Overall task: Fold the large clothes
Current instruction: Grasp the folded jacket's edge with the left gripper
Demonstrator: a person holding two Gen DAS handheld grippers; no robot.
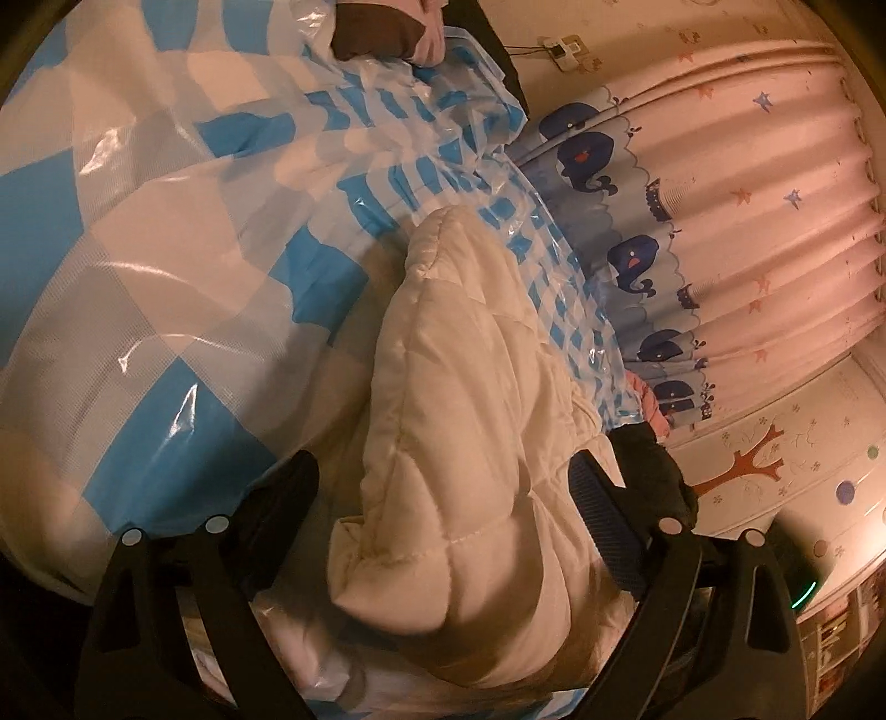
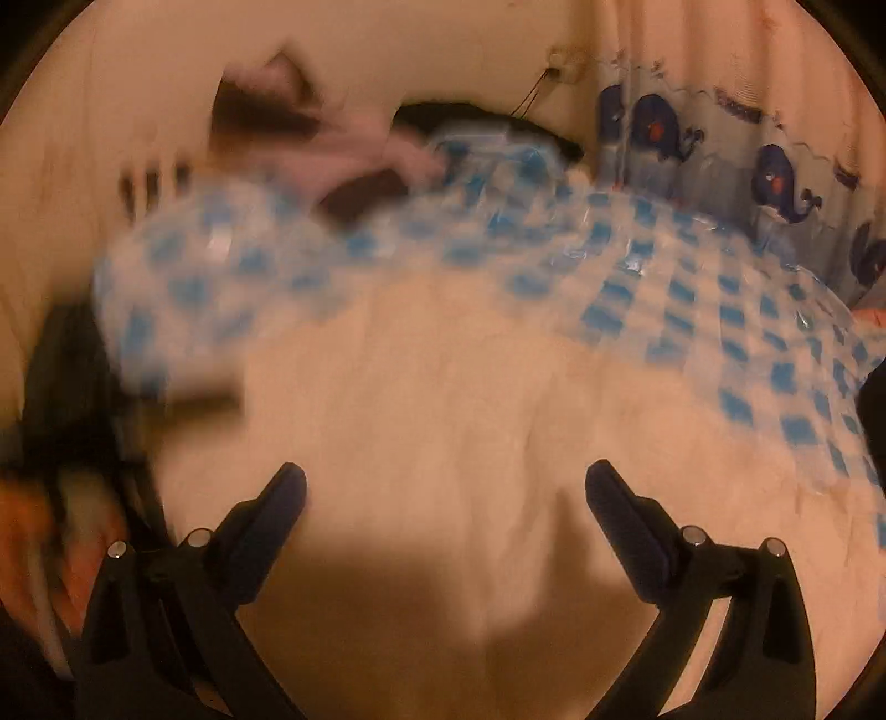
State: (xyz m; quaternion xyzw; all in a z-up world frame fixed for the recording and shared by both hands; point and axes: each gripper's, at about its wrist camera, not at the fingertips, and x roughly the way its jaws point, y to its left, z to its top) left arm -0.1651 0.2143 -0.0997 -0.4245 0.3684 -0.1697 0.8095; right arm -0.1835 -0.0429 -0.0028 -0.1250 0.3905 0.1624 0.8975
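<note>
A cream quilted coat (image 1: 459, 443) lies bunched on a bed covered by a blue-and-white checked sheet (image 1: 138, 232) under shiny clear plastic. In the left wrist view, the left gripper (image 1: 443, 487) has its 2 fingers spread wide, with a thick fold of the coat rising between them and spilling toward the camera; the fingers stand on either side of the fold and do not pinch it. In the right wrist view, which is blurred, the right gripper (image 2: 446, 493) also has its 2 fingers wide apart, hovering over a flat pale stretch of the coat (image 2: 443, 415) with nothing caught between them. The checked sheet (image 2: 692, 310) shows beyond the coat. A curtain (image 1: 747, 221) printed with dark blue whales hangs beside the bed, and a brown and pink bundle of cloth (image 1: 382, 33) sits at the far end of the sheet. A wall socket (image 1: 565, 47) is fixed near the curtain's edge.
</note>
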